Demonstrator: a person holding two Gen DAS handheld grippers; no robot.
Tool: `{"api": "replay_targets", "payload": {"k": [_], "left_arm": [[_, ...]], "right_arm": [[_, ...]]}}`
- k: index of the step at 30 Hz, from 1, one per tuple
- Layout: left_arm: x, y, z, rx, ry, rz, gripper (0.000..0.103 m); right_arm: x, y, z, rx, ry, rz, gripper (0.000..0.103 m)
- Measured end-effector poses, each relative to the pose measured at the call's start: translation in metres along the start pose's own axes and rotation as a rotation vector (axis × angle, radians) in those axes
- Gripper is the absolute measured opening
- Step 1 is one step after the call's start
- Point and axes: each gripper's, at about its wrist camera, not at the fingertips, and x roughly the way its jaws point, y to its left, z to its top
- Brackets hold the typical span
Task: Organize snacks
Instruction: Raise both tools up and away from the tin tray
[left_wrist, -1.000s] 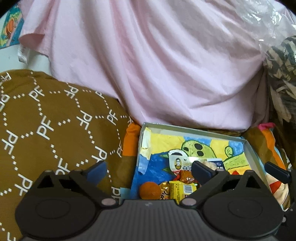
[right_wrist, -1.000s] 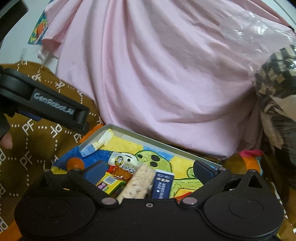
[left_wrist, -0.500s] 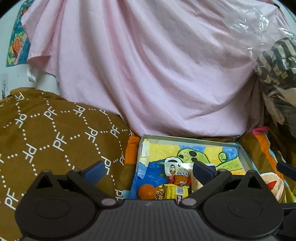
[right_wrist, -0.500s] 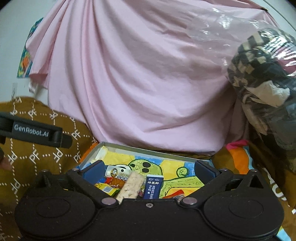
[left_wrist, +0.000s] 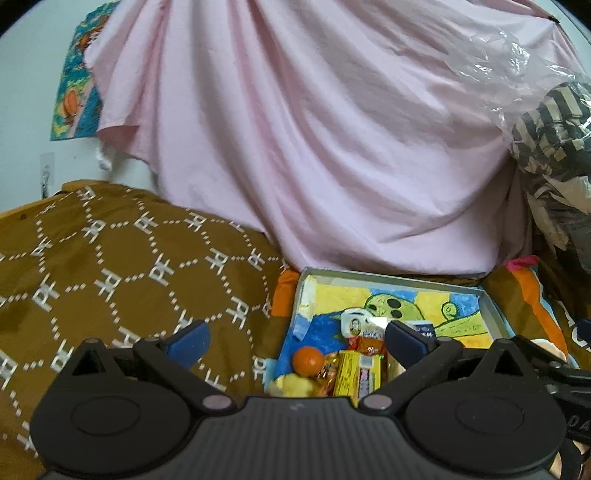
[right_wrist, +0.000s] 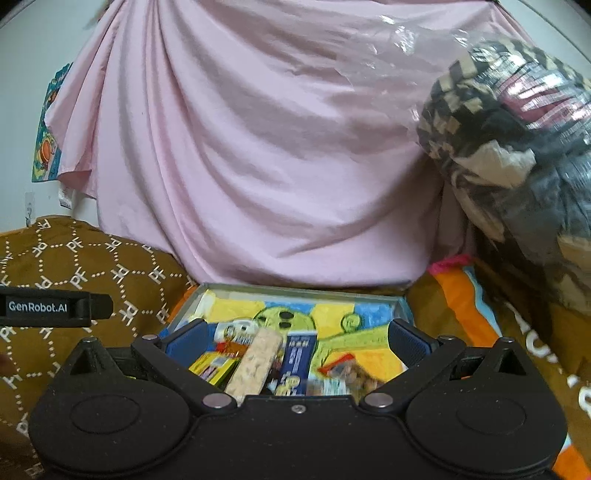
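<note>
Beige snack bar (right_wrist: 255, 363) lengthwise toward tray's (right_wrist: 295, 290) far wall, both tongs wide, empty.

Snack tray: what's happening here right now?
A person holds two grippers above a shallow tray of snacks on a bed. The left gripper and right gripper are both open and hold nothing. The packets and an orange ball lie piled at the tray's near end.

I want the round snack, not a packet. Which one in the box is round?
The orange ball at the box's near left corner; every other snack around it is a flat wrapped packet.
</note>
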Motion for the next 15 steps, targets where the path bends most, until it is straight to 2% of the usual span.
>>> {"api": "replay_targets", "payload": {"k": [8,15], "left_arm": [[-0.035,-0.001,-0.033,0.028,0.032,0.034,0.103],[-0.069,0.001,-0.049,-0.002,0.064,0.039,0.103]], "right_arm": [[-0.043,-0.002,-0.019,0.071,0.047,-0.008,0.102],[-0.083,-0.004,-0.022,0.097,0.068,-0.034,0.102]]}}
